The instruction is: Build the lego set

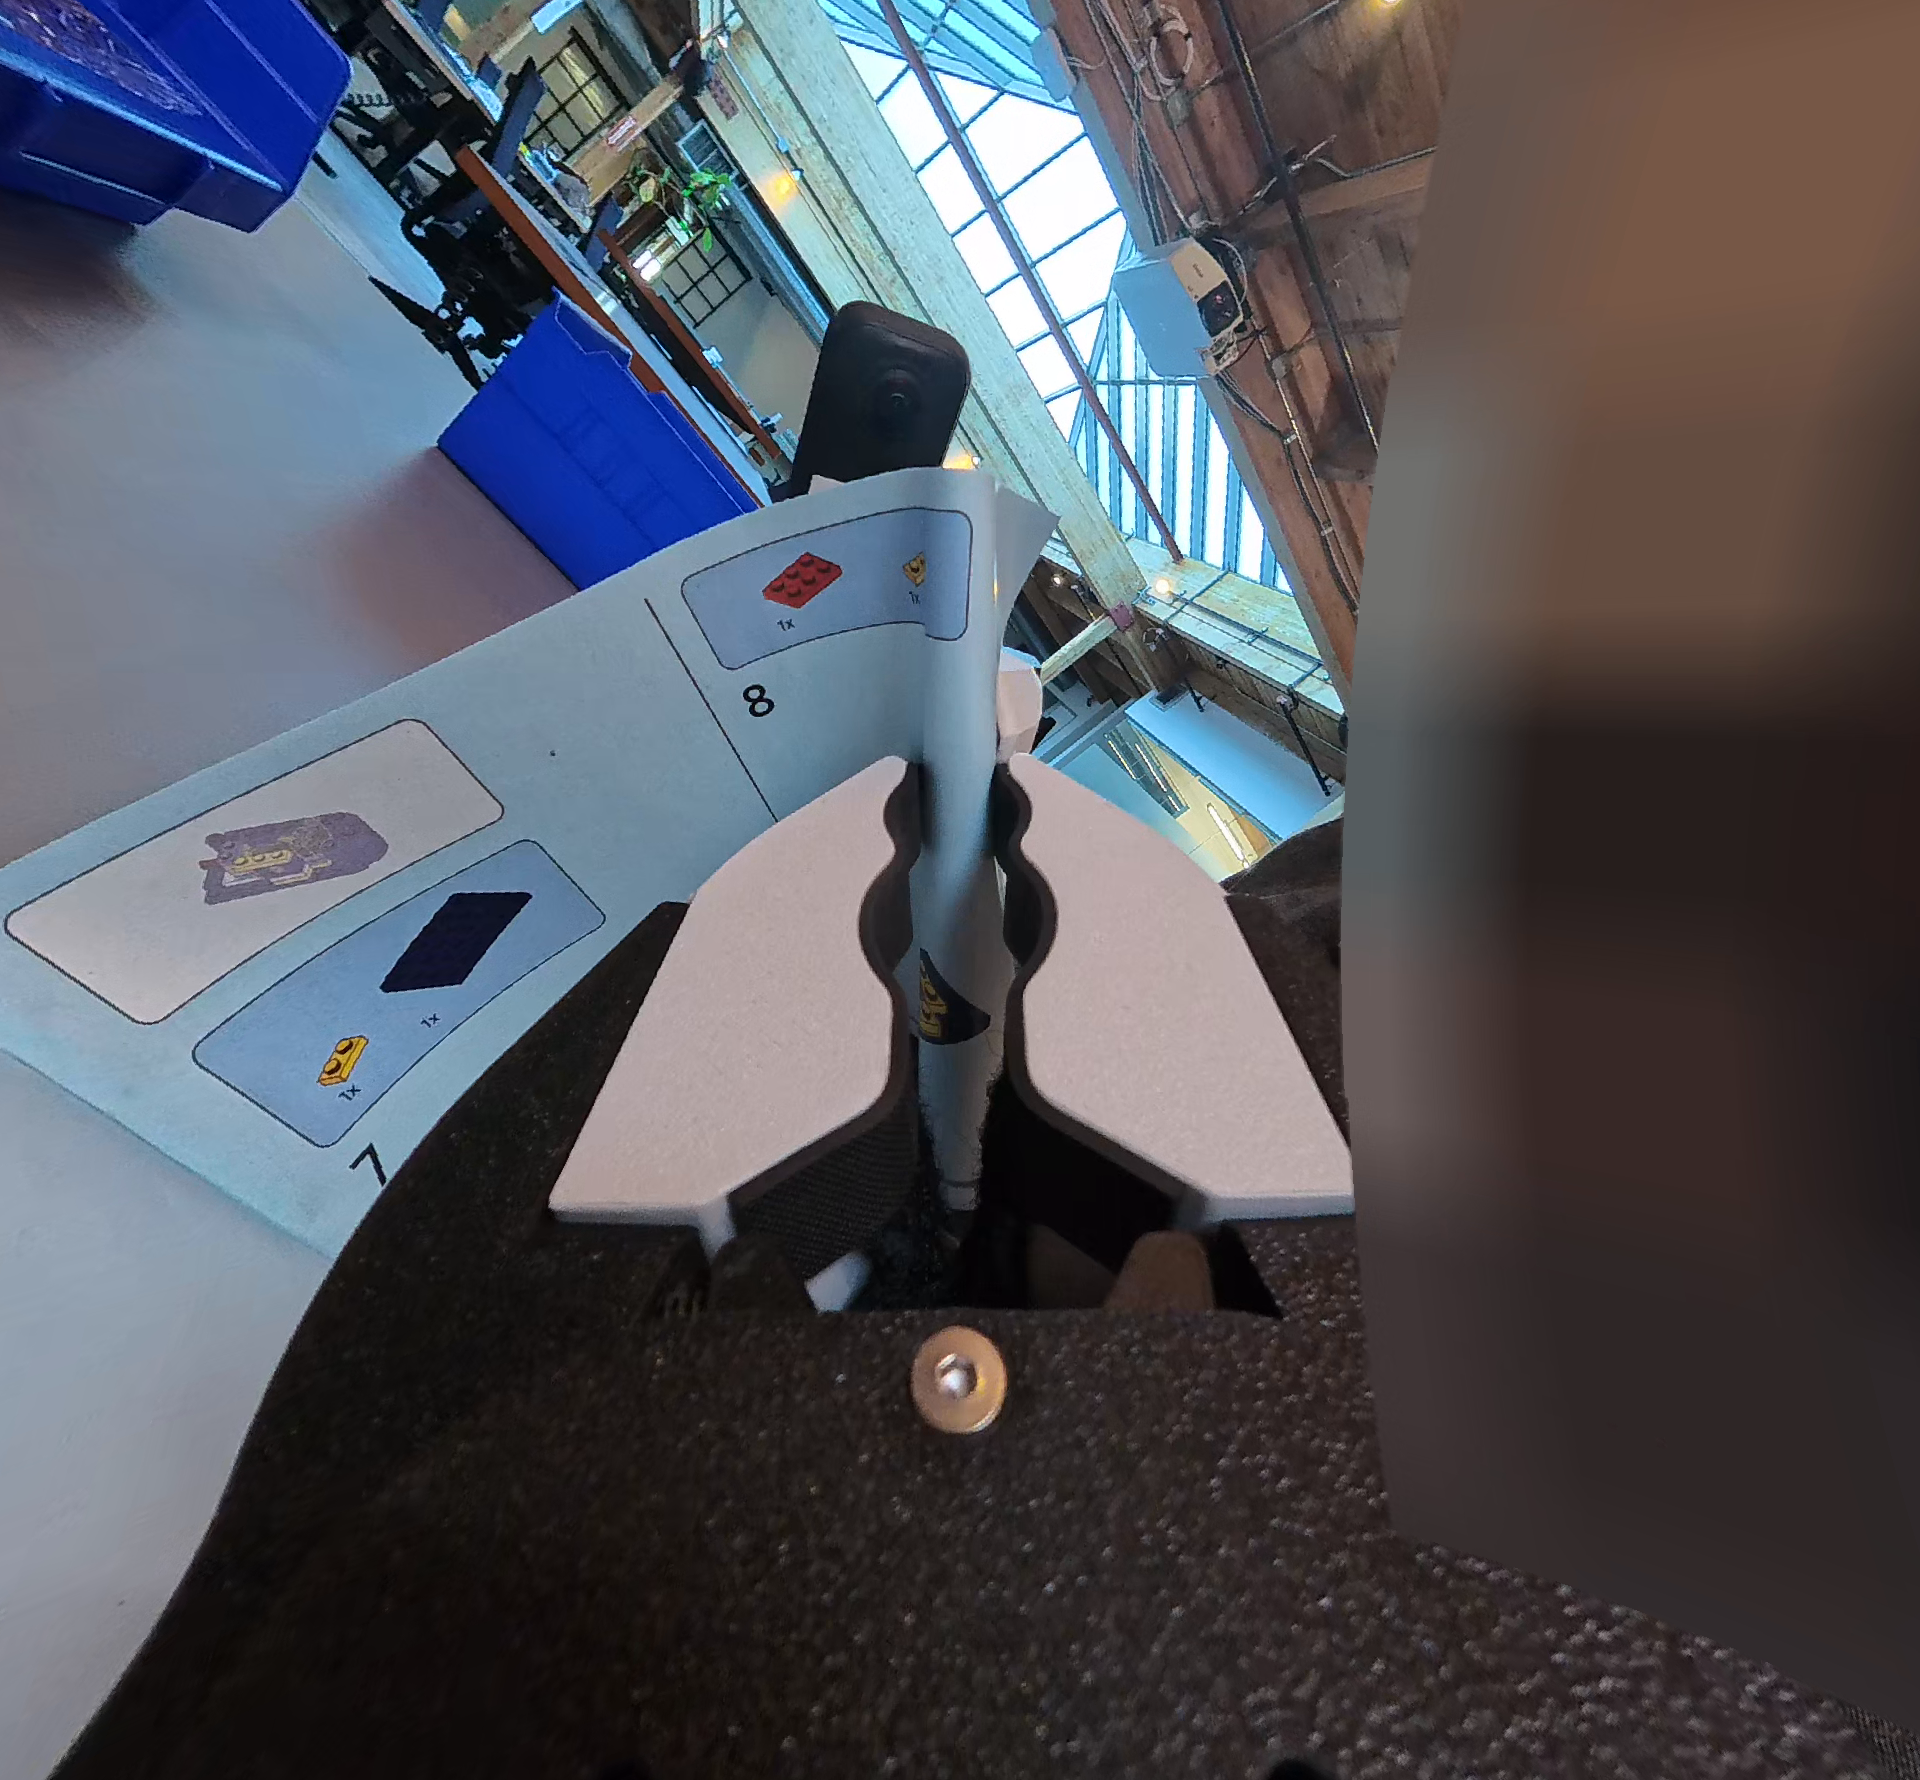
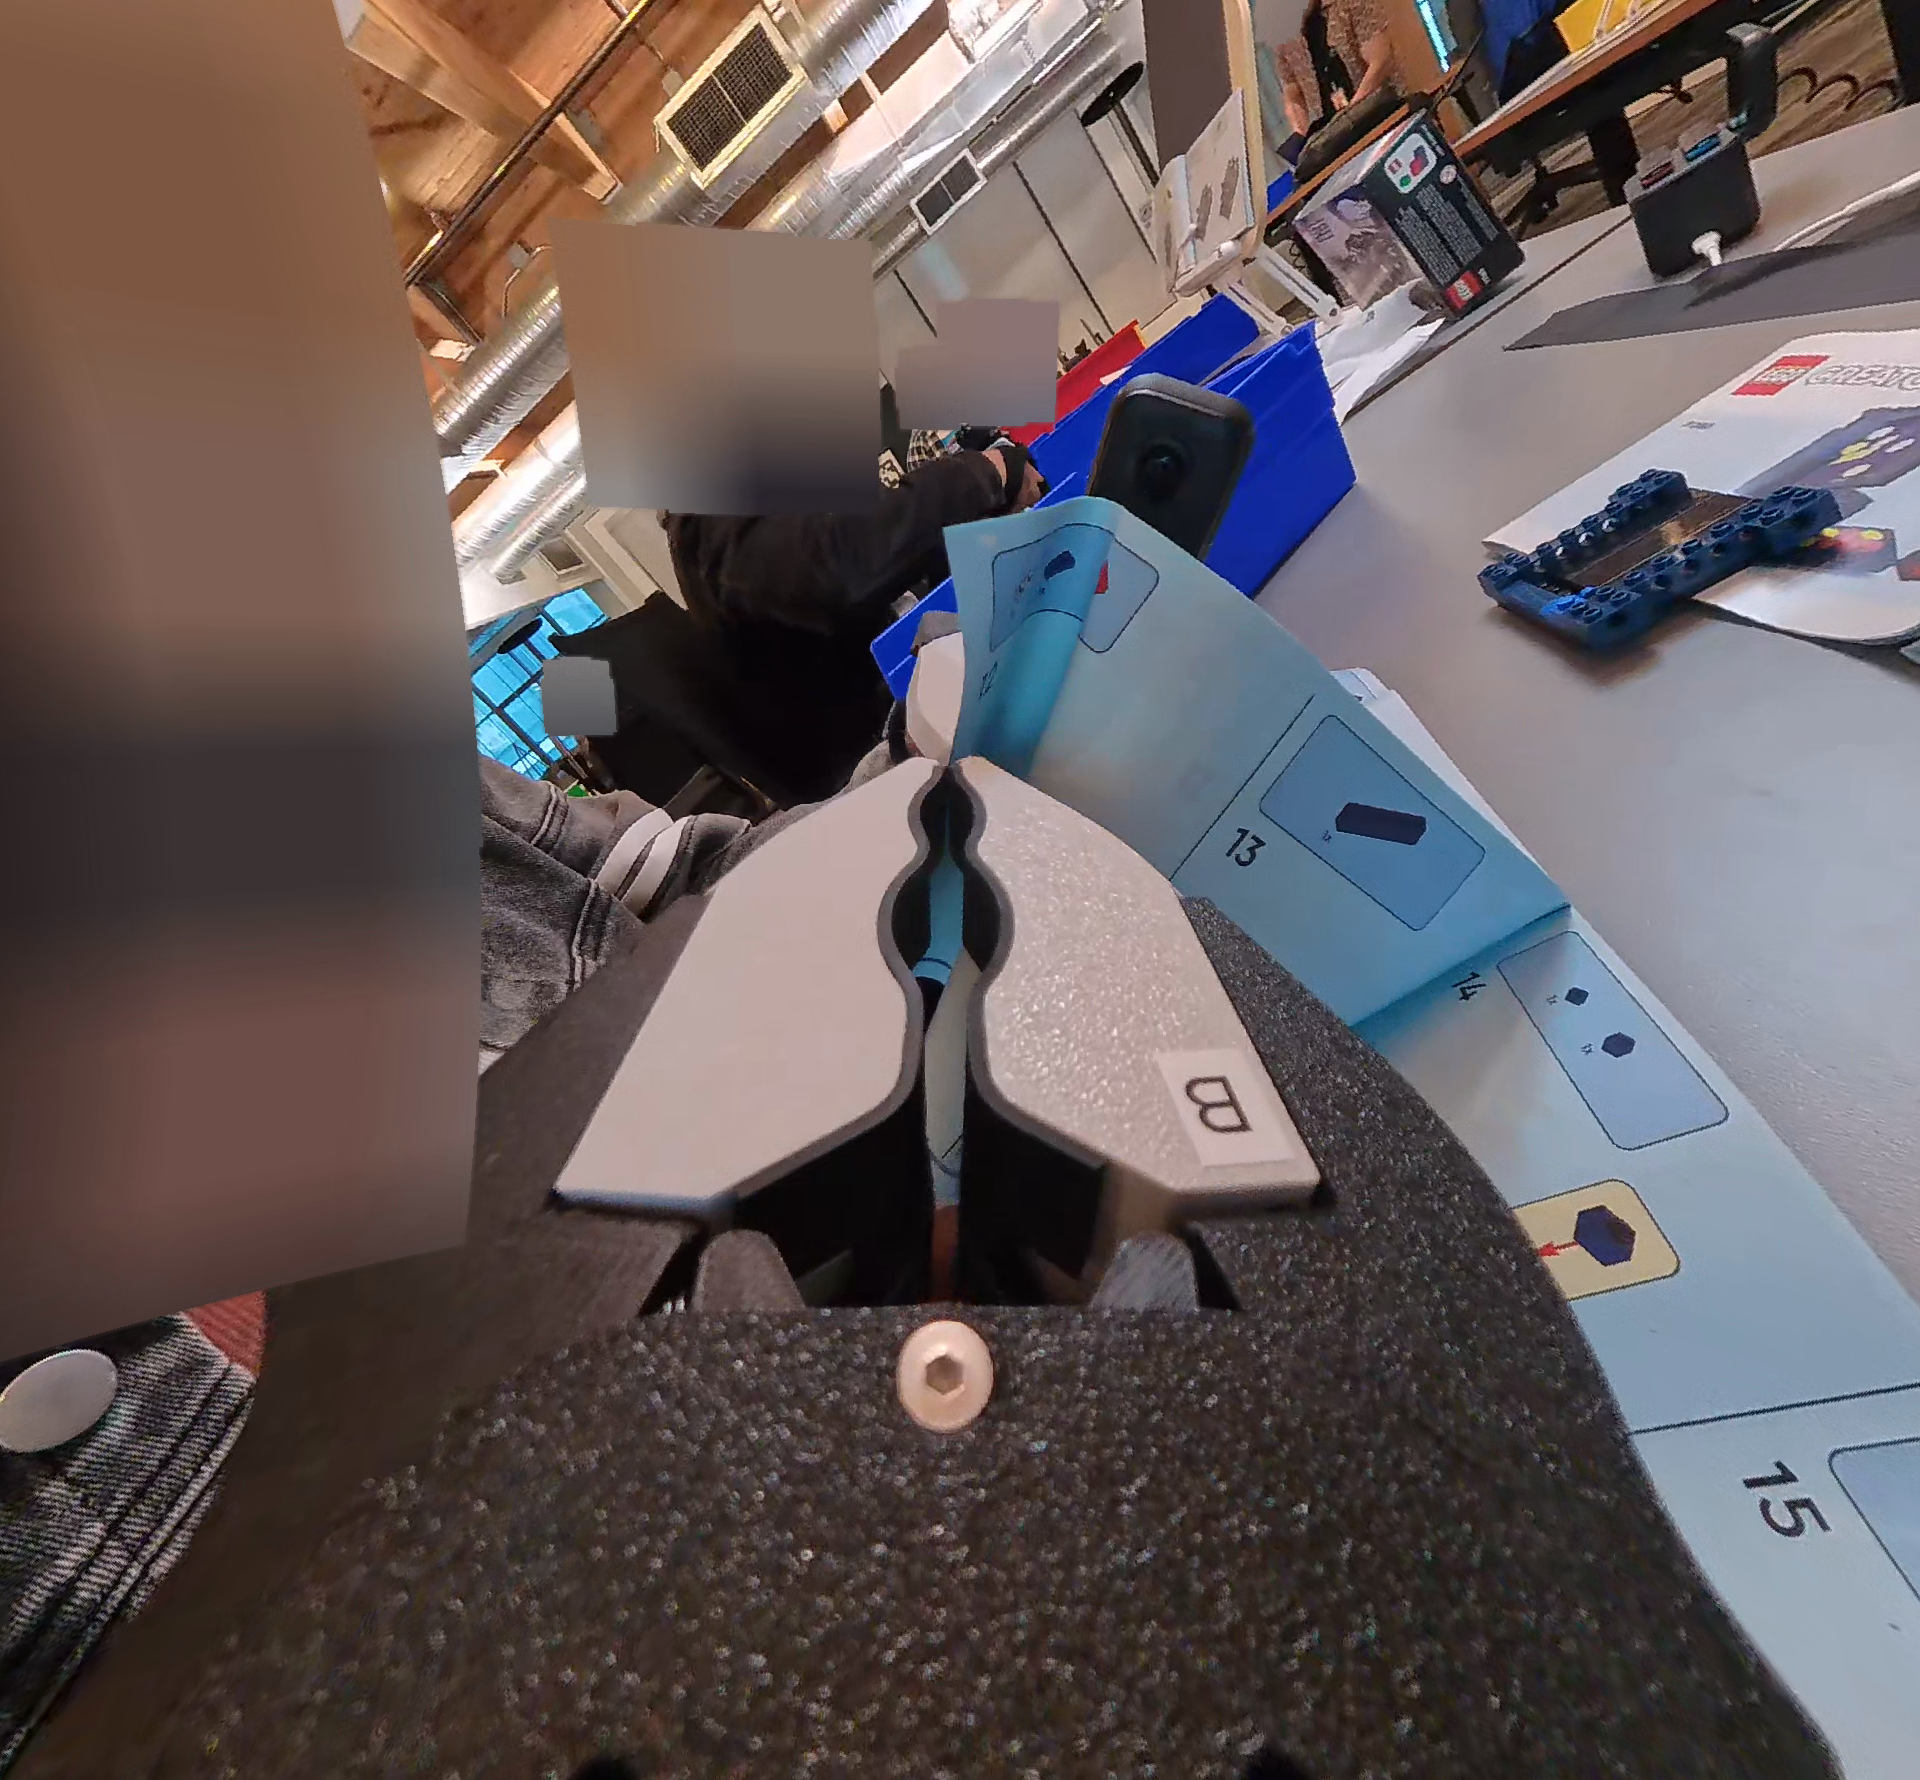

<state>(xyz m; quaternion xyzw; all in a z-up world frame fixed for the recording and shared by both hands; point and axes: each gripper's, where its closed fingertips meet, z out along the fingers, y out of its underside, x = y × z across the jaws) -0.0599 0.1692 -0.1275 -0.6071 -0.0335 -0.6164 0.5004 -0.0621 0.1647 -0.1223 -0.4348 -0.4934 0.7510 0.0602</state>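
Observation:
My left gripper [image 1: 956,774] is shut on a bundle of pages of a brick instruction booklet [image 1: 582,754]. The bundle stands upright between both pads, and the rest of the booklet curves down to the grey table [image 1: 208,504]. My right gripper [image 2: 948,774] is shut on a single light-blue page [image 2: 1195,722] of the same booklet and holds it raised off the open pages below [image 2: 1621,1086]. The two grippers are close together. A white fingertip of the other gripper shows just behind the paper in the left wrist view [image 1: 1023,691] and in the right wrist view [image 2: 935,691].
A black camera [image 2: 1164,463] stands just beyond the booklet, also in the left wrist view [image 1: 888,400]. Blue bins [image 1: 582,452] [image 2: 1278,421] line the table's far side. A dark blue brick build [image 2: 1662,546] lies on another booklet at right. A boxed set [image 2: 1403,224] stands farther back. Less than 4 cm separates the two grippers' tips.

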